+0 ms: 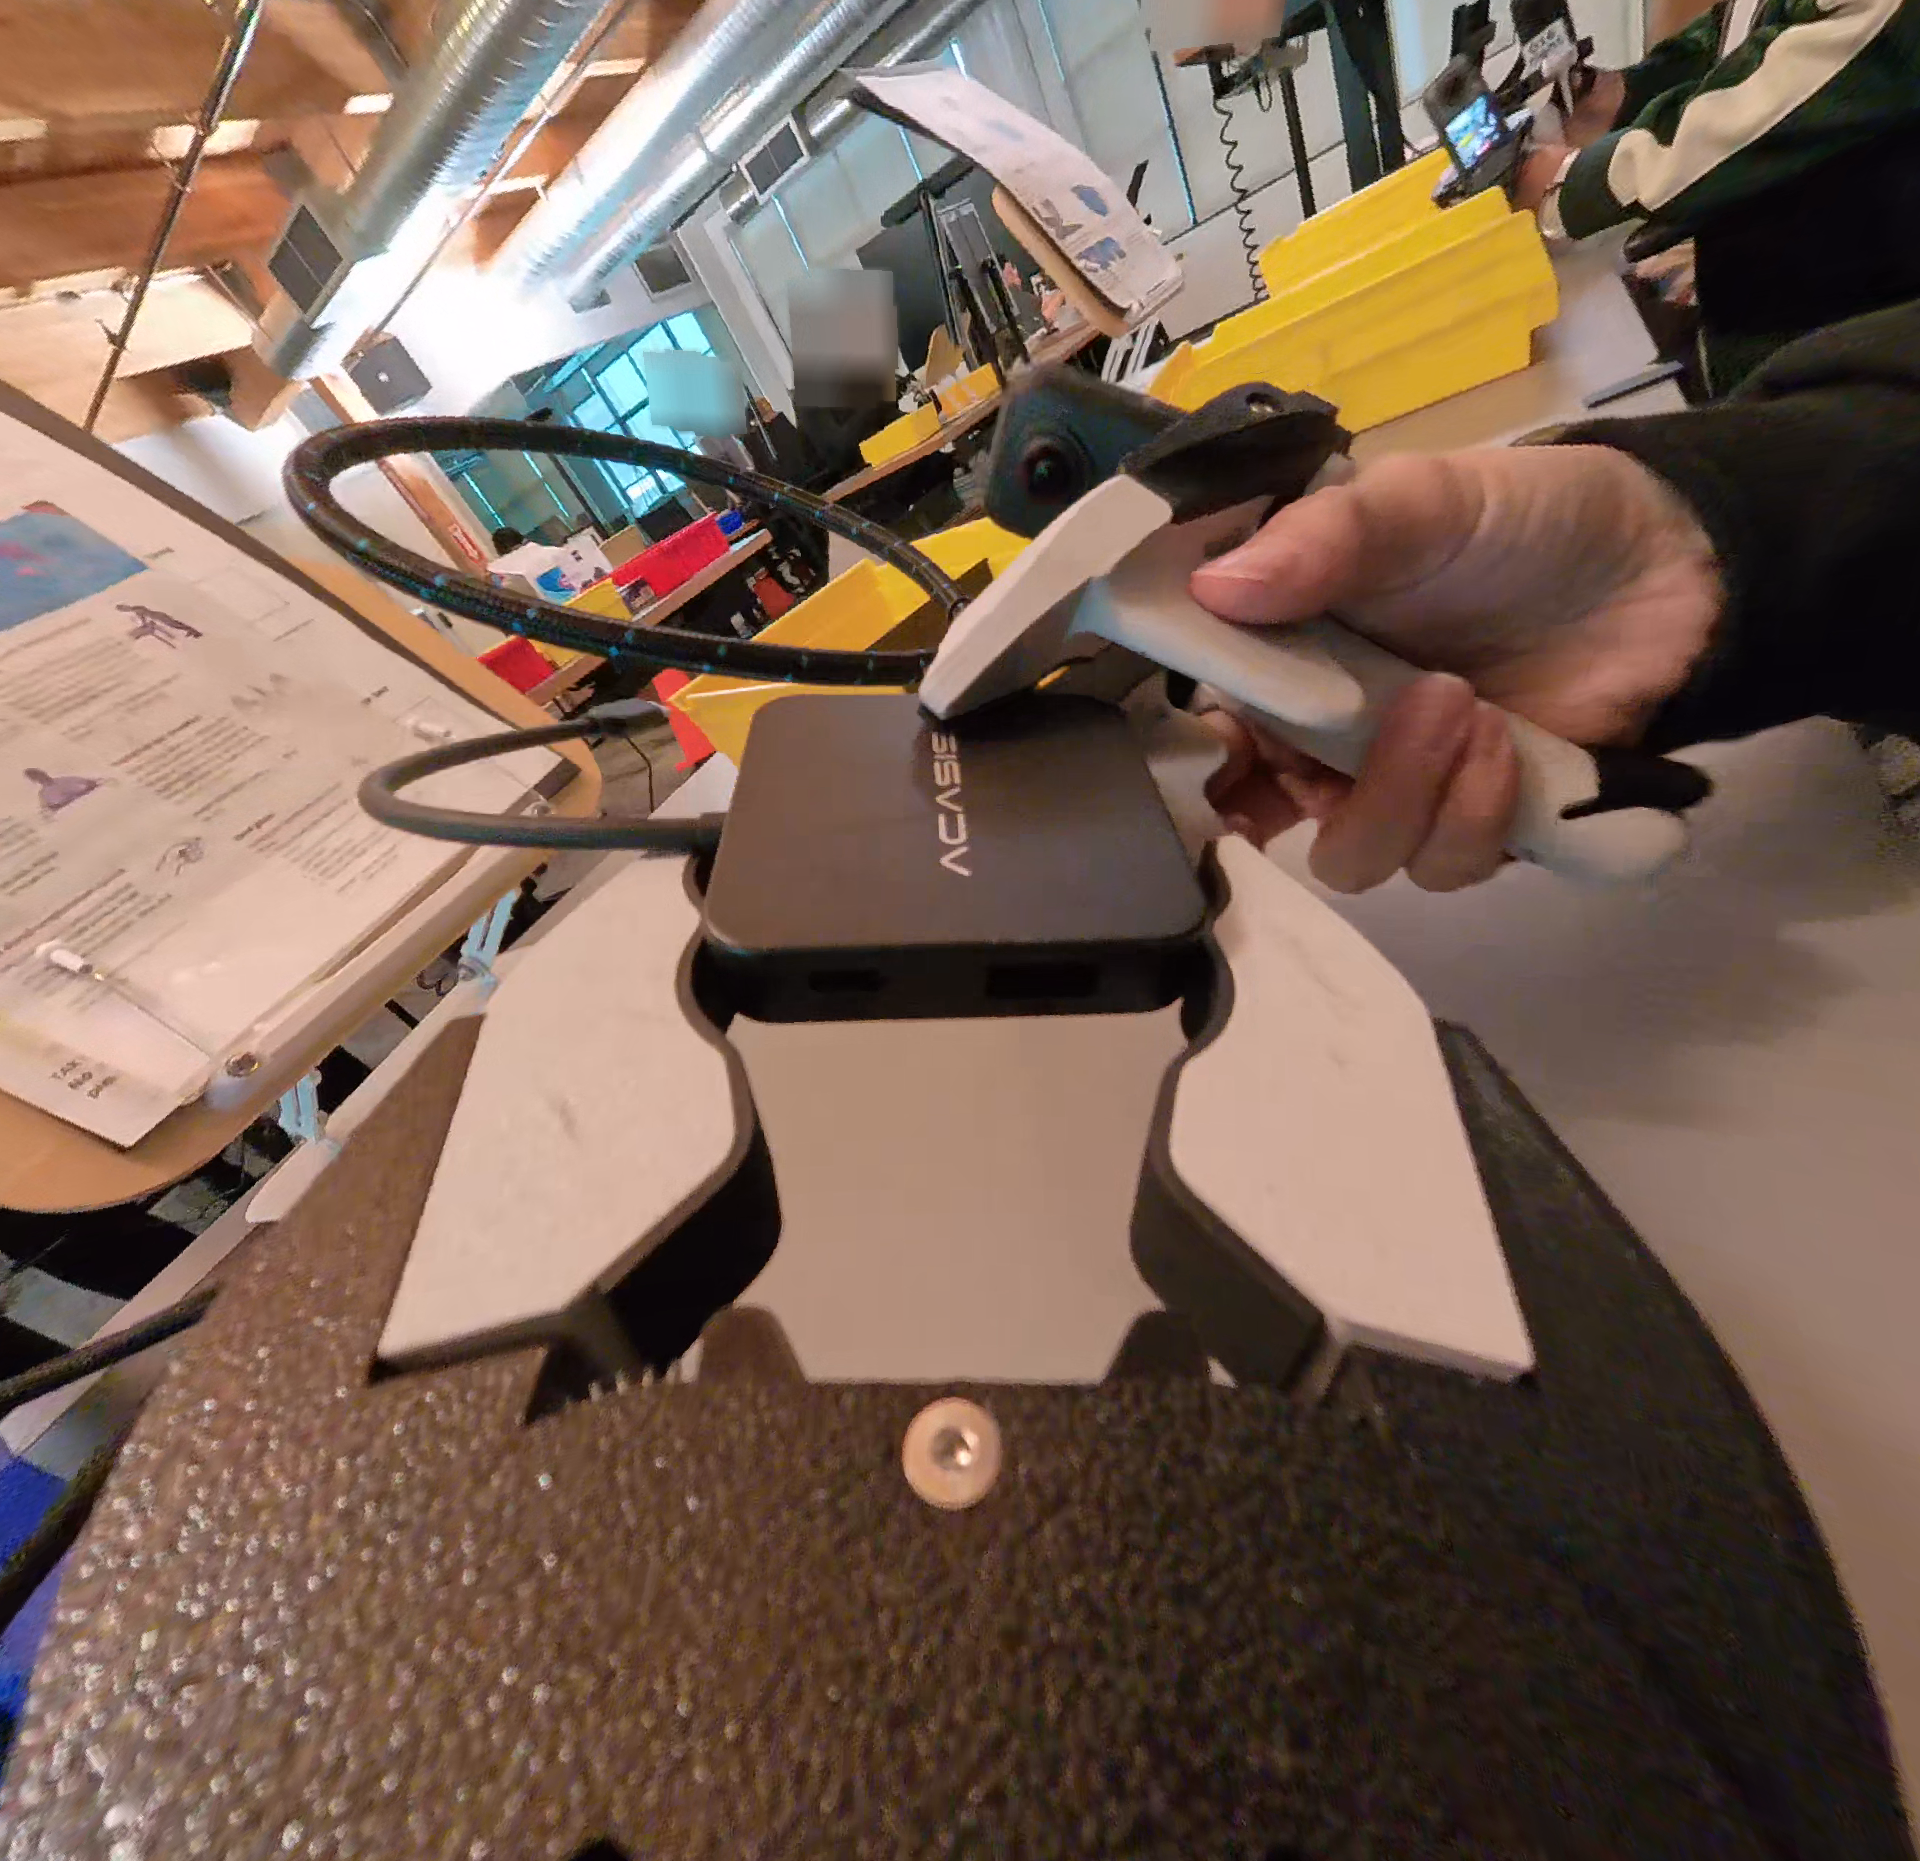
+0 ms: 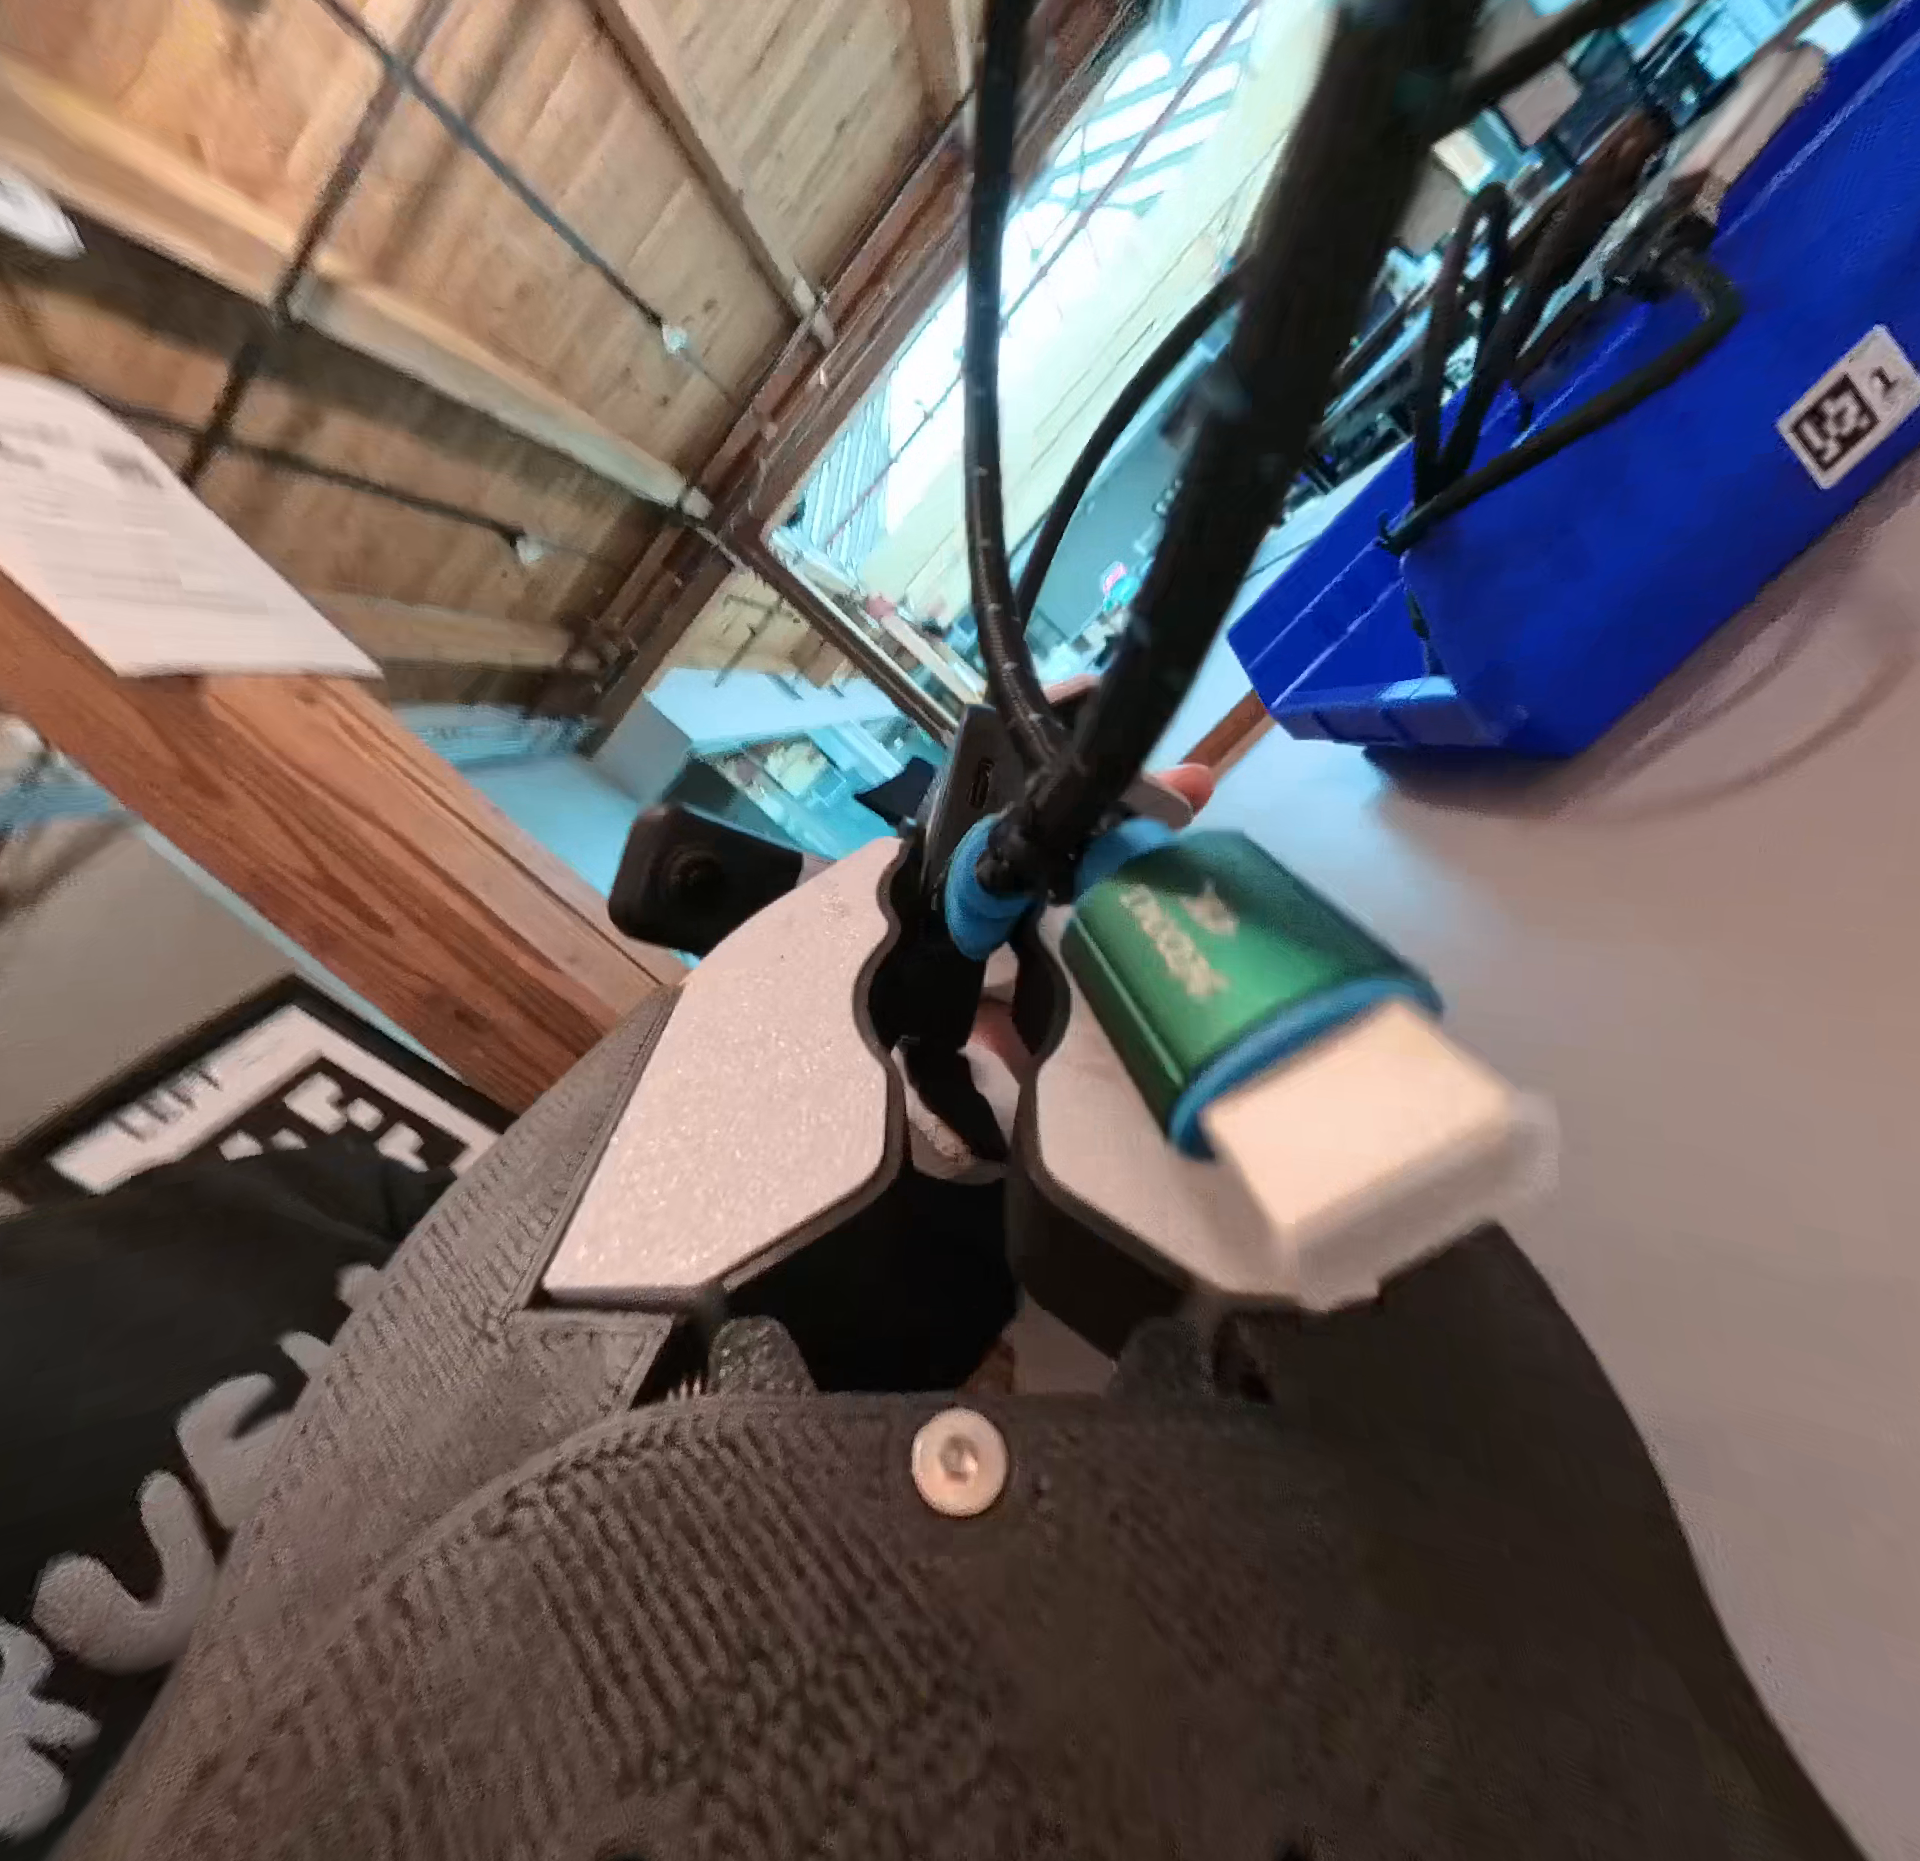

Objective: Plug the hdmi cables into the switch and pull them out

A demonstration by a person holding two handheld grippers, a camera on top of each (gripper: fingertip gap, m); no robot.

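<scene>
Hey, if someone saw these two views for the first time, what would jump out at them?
In the left wrist view, the black switch sits clamped between the left gripper fingers. The right gripper touches its far edge, under a looping braided cable. In the right wrist view, a loose green plug lies by the fingers.

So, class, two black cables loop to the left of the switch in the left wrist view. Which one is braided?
The upper, thicker braided cable, flecked with blue. The thinner smooth cable below it runs into the left side of the switch.
</scene>
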